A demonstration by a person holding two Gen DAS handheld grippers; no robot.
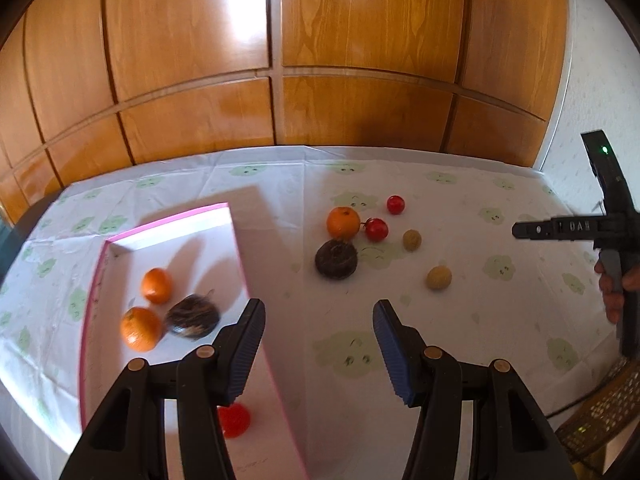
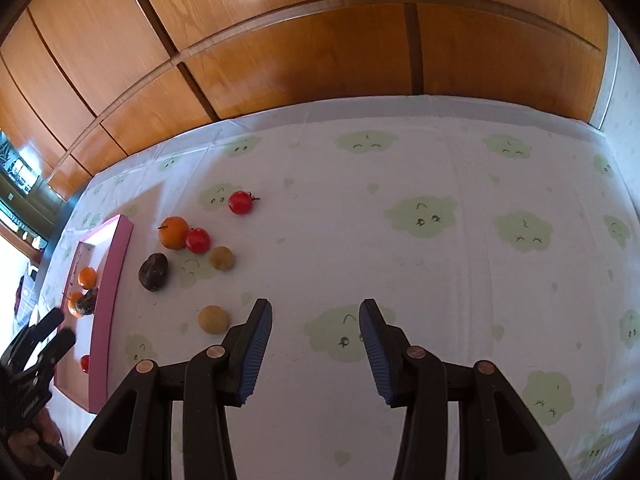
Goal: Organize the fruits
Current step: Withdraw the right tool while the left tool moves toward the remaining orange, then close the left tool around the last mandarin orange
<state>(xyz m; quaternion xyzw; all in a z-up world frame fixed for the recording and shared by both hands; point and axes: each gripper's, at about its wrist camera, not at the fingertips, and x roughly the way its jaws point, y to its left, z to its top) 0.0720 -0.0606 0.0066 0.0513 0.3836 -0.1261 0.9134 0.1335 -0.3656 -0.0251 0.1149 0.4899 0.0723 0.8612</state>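
Note:
A pink-rimmed white box (image 1: 236,240) lies at left, holding two oranges (image 1: 157,285), a dark brown fruit (image 1: 193,316) and a red fruit (image 1: 235,420). On the cloth lie an orange (image 1: 343,222), two red tomatoes (image 1: 376,229), a dark fruit (image 1: 336,259) and two tan fruits (image 1: 439,277). My left gripper (image 1: 319,354) is open and empty over the box's right wall. My right gripper (image 2: 316,354) is open and empty above the cloth, right of a tan fruit (image 2: 213,319). The box (image 2: 105,300) shows at left there.
A white tablecloth (image 2: 440,280) with green cloud prints covers the table. Wooden panelled doors (image 1: 320,60) stand behind it. A wicker item (image 1: 600,424) sits at the lower right in the left wrist view.

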